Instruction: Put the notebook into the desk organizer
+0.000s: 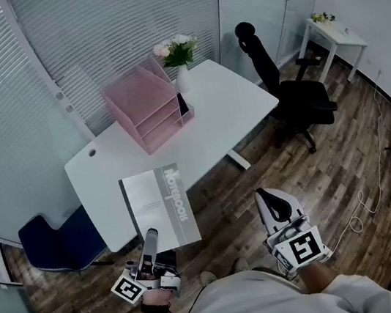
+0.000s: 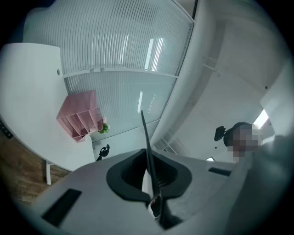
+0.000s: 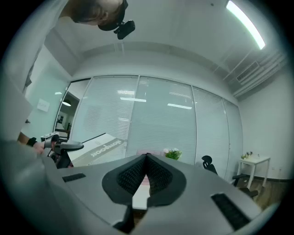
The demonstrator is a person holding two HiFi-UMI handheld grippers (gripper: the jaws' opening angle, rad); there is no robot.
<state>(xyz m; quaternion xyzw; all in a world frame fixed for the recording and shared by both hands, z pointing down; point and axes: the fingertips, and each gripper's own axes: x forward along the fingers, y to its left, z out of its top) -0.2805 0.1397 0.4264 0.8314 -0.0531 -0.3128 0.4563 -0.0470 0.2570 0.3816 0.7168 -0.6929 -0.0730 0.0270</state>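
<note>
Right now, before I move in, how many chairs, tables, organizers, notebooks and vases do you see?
chairs: 2, black office chair and blue chair
tables: 2, white desk and side table
desk organizer: 1
notebook: 1
vase of flowers: 1
total: 7

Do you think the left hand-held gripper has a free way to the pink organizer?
Probably yes: the desk before the organizer is bare, but the left hand-held gripper, shut on the notebook, hangs short of it; a step closer seems needed.
</note>
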